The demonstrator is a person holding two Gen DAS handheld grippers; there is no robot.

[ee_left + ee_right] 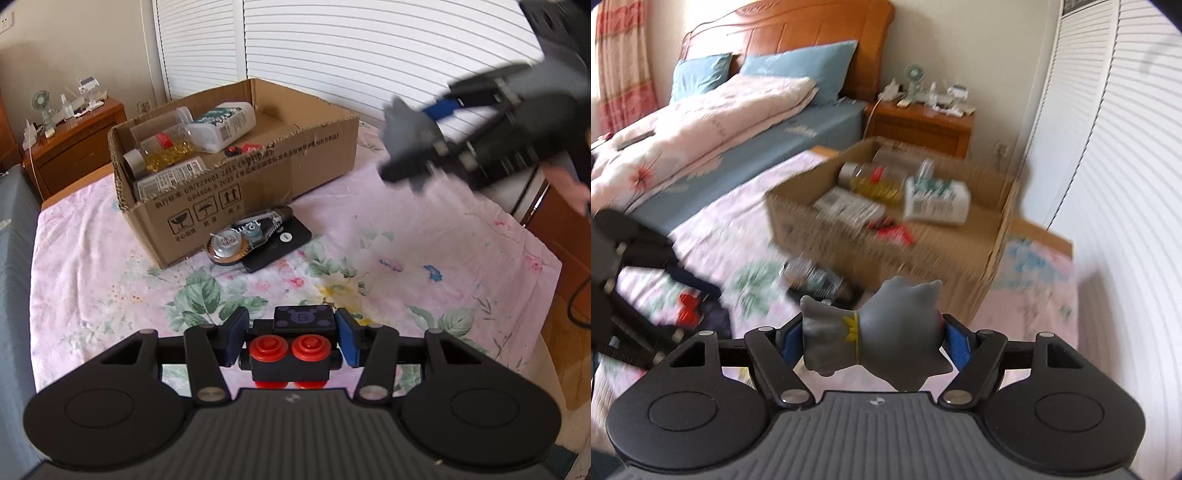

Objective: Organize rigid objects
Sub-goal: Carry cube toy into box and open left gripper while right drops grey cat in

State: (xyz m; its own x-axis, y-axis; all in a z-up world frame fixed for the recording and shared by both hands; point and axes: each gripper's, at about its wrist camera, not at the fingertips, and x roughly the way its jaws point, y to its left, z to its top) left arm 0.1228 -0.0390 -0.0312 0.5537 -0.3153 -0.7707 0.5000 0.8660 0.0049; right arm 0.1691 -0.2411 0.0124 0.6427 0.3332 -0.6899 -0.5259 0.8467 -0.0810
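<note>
My left gripper is shut on a black block toy with two red round studs, held above the floral cloth. My right gripper is shut on a grey cat figurine with a yellow collar, held in the air to the right of the box; it also shows in the left wrist view. An open cardboard box holds clear jars, white bottles and a small red item; it is blurred in the right wrist view. A correction tape dispenser lies on a black flat device by the box's front.
The floral cloth covers a table. A wooden nightstand with a small fan stands at the back left. White slatted doors are behind the box. A bed with blue pillows is to the left.
</note>
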